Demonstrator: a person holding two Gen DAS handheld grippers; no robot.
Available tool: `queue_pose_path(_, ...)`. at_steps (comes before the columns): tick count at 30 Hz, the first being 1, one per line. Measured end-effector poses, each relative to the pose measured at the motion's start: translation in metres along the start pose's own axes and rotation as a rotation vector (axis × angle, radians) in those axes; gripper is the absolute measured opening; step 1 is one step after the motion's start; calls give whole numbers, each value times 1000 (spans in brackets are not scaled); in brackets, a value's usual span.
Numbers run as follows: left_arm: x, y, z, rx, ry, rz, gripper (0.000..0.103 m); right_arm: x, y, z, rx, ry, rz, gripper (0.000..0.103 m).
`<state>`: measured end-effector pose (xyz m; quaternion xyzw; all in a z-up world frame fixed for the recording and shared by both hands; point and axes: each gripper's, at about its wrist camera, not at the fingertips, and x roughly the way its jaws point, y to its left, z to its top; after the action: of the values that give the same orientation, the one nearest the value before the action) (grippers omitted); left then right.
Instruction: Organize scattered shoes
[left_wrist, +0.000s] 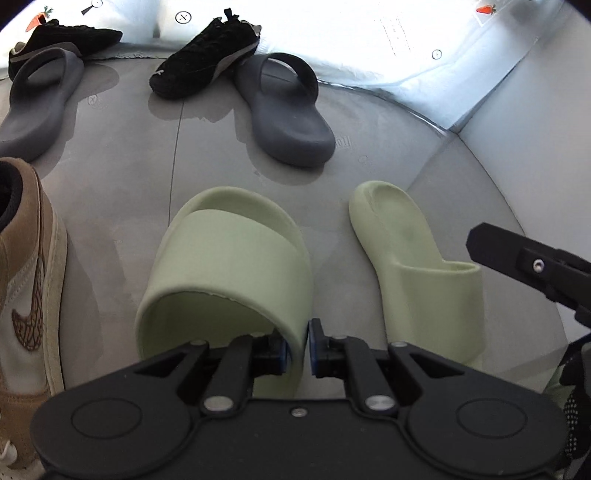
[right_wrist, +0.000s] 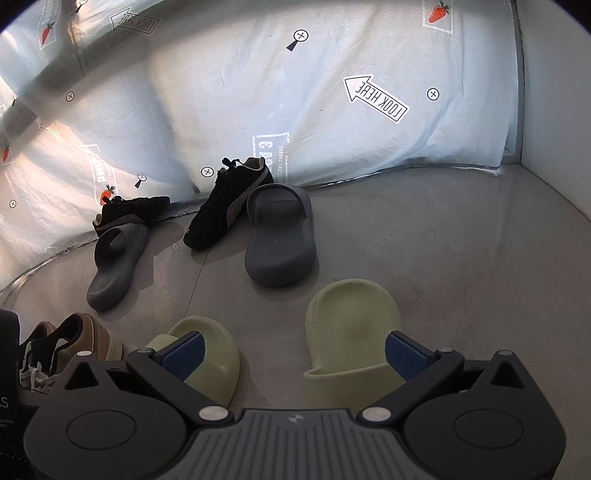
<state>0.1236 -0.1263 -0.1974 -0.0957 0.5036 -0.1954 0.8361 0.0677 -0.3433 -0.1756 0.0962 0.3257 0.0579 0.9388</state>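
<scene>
While its heel hides below, left gripper (left_wrist: 298, 347) pinches green slide (left_wrist: 229, 273); right gripper (right_wrist: 293, 354) gapes empty.

green slides (left_wrist: 225, 273) | side by side, opposite-facing | grey floor (left_wrist: 369, 162)

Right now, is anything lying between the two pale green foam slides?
No. Only bare grey floor separates the left slide from the right slide, seen in the right wrist view.
</scene>
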Motion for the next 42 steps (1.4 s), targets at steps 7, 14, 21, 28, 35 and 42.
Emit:
queue_pose_path(7, -59, 4, -10, 52, -195, -25, 57, -5, 10, 3, -130, 31, 47, 103)
queue_pose_path(14, -108, 42, -11, -33, -376, 102, 57, 12, 40, -10, -286, 139, 150, 103)
queue_pose_path(21, -136, 78, -24, -140, -446, 149, 57, 55, 87, 9, -544, 274, 458, 103)
queue_pose_path(28, -147, 86, -32, -154, -474, 168, 57, 111, 123, 18, -757, 429, 513, 103)
queue_pose_path(35, -150, 93, -30, -188, -494, 178, 57, 131, 128, 13, -747, 523, 533, 78)
queue_pose_path(42, -140, 90, -20, -164, -471, 161, 57, 131, 106, 14, -482, 454, 299, 70)
